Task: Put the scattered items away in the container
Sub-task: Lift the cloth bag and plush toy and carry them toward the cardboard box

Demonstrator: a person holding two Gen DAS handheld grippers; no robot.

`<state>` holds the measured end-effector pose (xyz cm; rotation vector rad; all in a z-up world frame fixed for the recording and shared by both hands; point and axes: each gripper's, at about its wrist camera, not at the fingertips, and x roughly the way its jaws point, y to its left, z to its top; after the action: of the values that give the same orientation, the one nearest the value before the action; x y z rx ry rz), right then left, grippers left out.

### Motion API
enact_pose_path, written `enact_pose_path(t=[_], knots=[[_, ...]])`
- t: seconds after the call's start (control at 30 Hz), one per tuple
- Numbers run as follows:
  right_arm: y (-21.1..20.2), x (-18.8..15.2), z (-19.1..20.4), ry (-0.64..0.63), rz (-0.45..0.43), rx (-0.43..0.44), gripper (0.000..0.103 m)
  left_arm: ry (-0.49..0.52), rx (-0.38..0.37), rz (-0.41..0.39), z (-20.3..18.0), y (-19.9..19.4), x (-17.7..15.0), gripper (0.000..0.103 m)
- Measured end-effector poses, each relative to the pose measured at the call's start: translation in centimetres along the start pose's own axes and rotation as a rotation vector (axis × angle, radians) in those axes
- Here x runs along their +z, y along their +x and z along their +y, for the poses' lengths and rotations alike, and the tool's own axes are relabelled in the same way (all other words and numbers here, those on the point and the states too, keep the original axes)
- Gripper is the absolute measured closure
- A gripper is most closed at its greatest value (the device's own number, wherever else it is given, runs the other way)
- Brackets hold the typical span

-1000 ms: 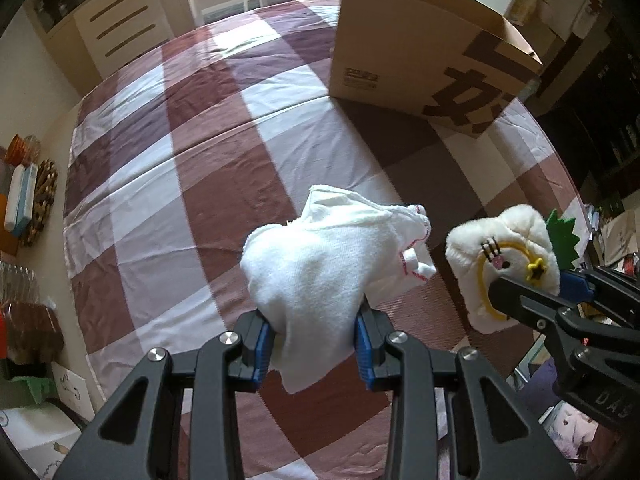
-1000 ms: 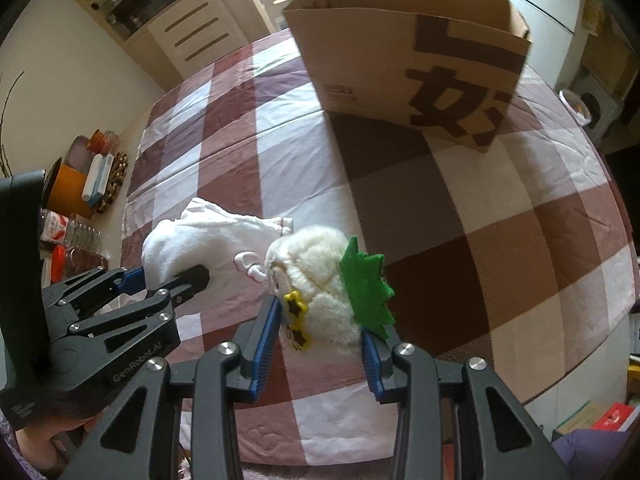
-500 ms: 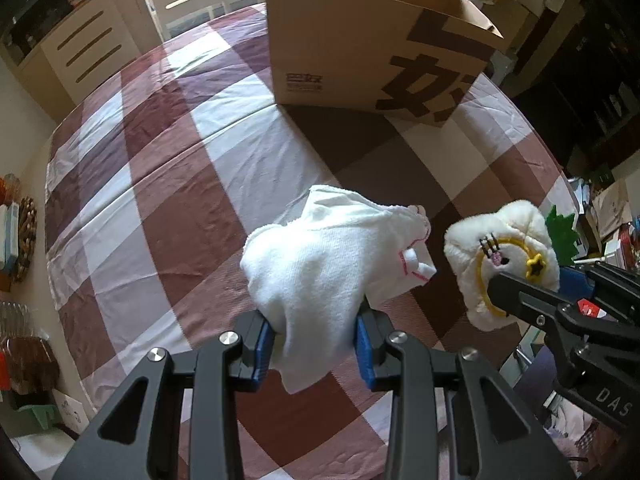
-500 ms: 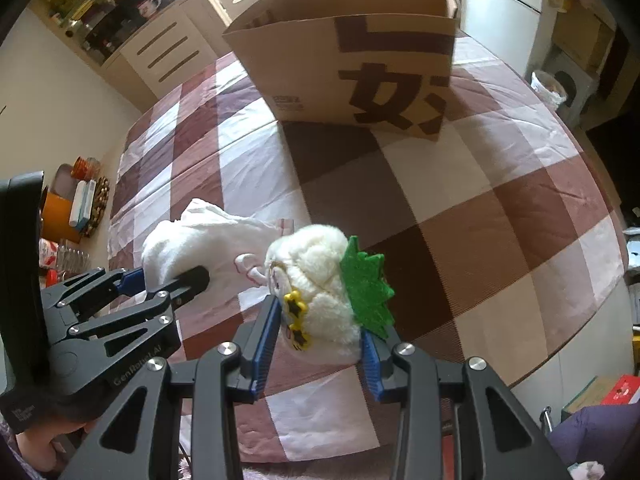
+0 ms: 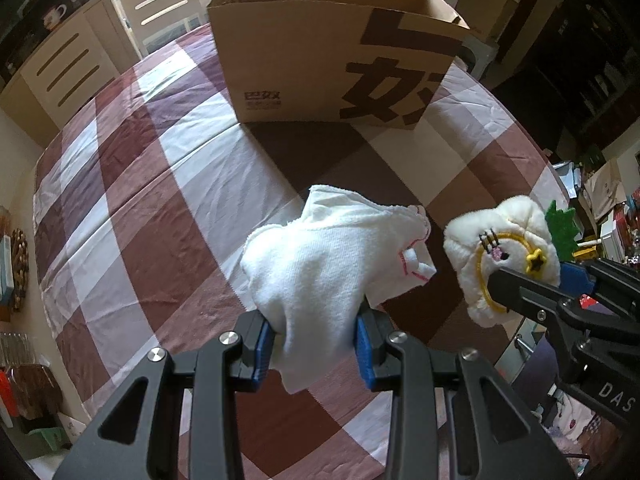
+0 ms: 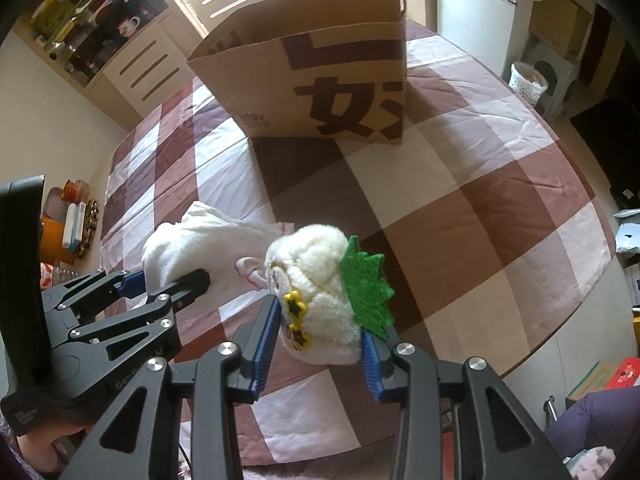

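Note:
My left gripper (image 5: 316, 338) is shut on a bunched white cloth (image 5: 332, 256) with pink stitching, held above the checked tablecloth (image 5: 160, 216). Beside it on the right, my right gripper (image 6: 320, 344) is shut on a white plush toy (image 6: 320, 280) with a green felt leaf and yellow stars. The same plush toy (image 5: 504, 252) shows at the right of the left wrist view, and the cloth (image 6: 200, 244) at the left of the right wrist view. An open cardboard box (image 5: 336, 52) with dark printed characters stands ahead on the table; its inside is hidden.
The round table's edge (image 6: 568, 320) curves along the right. A white chair (image 5: 160, 4) and a drawer cabinet (image 5: 60, 68) stand beyond the table. Small items sit on a shelf (image 6: 76, 220) at the left. Clutter lies on the floor (image 5: 604, 204) to the right.
Both grippers have carried the cloth and the plush toy toward the cardboard box, which now looks larger and more centred. Both wrists have rolled a little. The grips are unchanged.

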<state>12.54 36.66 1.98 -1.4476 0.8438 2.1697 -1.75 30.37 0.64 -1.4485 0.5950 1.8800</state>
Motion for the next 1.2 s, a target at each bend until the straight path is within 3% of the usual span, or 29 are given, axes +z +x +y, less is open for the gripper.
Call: enact_pose_path(t=[0.63,1.2], knots=[[-0.6,1.6,-3.0,0.038,-0.016,-0.013,0.065,0.047,-0.009,-0.002,-2.7,0.4,2.4,0.068],[0.0,4.9,-3.7,0.035,-0.012,-0.007,0.065,0.049,-0.006,0.0,-2.6,1.1,5.7,0.068]])
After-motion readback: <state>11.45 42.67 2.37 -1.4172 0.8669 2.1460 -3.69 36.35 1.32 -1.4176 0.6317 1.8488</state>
